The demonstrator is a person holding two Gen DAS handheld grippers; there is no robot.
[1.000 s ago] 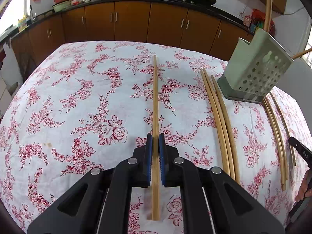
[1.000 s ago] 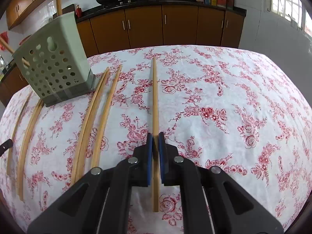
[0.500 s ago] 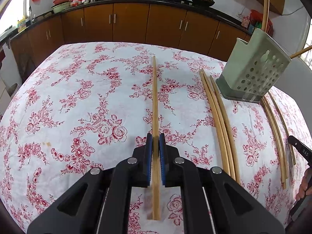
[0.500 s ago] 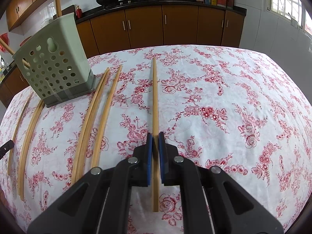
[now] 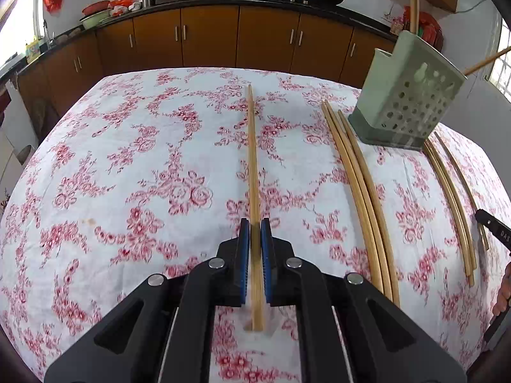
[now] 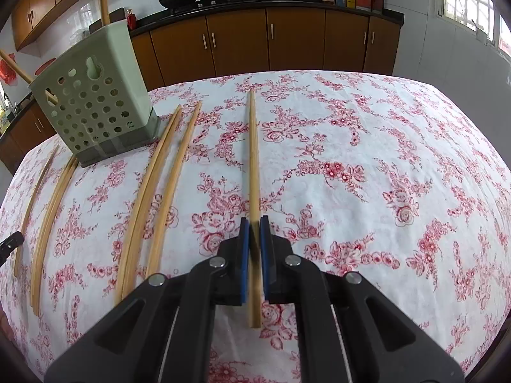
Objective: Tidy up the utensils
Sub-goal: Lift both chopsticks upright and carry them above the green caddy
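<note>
My left gripper (image 5: 255, 223) is shut on a wooden chopstick (image 5: 252, 146) that points forward, low over the floral tablecloth. My right gripper (image 6: 254, 221) is shut on another wooden chopstick (image 6: 253, 146), also pointing forward. A green perforated utensil holder (image 5: 408, 95) stands at the right in the left wrist view, with chopsticks sticking up out of it. It stands at the left in the right wrist view (image 6: 92, 99). Loose chopsticks (image 5: 361, 185) lie on the cloth beside it, and also show in the right wrist view (image 6: 156, 188).
More loose chopsticks (image 5: 453, 198) lie on the far side of the holder, also seen in the right wrist view (image 6: 48, 210). The floral tablecloth (image 5: 127, 166) covers the table. Brown kitchen cabinets (image 5: 207, 35) stand behind. The other gripper's black edge (image 5: 493, 229) shows at far right.
Both grippers have lifted a little with their chopsticks. The holder and the loose chopsticks have not moved.
</note>
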